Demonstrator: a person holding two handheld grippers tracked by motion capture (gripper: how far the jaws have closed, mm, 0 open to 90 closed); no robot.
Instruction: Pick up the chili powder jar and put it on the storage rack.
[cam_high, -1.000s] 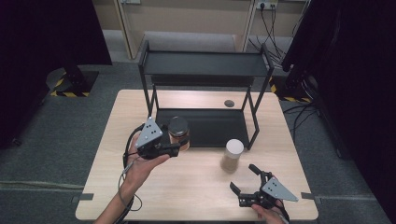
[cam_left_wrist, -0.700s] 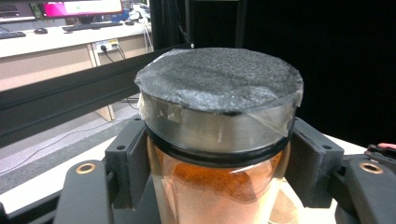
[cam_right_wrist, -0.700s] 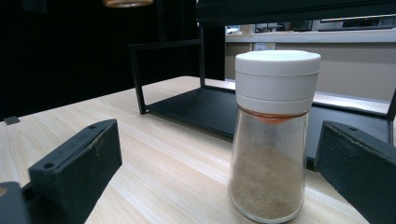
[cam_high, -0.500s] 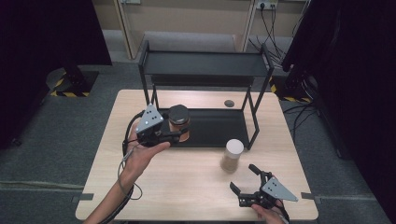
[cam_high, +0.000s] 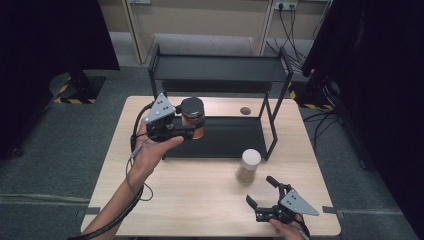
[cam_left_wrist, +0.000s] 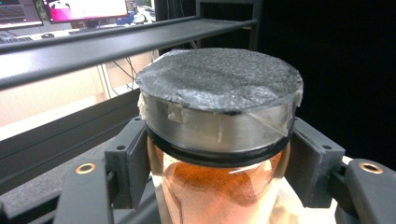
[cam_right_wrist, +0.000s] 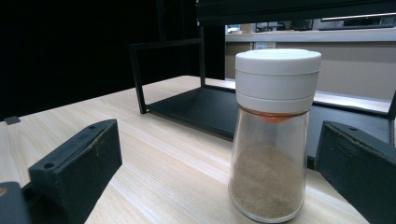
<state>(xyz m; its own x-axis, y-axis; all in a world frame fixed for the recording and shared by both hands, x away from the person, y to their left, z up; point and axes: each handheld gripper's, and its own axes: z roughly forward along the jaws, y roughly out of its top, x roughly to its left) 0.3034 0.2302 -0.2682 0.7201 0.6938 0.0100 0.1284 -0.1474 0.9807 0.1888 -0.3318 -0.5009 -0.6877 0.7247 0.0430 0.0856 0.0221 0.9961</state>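
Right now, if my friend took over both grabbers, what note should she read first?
Left gripper: shut on the dark-lidded jar of orange powder, held in the air in front of the black shelf rack.
Right gripper: open, holding nothing, low near the table's front edge.
White-capped shaker: stands upright on the table, just ahead of the right gripper's open jaws.
Done: jar gripped and off the table.
Left: probably set the jar on the rack, then take the shaker.

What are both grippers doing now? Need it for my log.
Left gripper: closed on the dark-lidded jar.
Right gripper: open, holding nothing.
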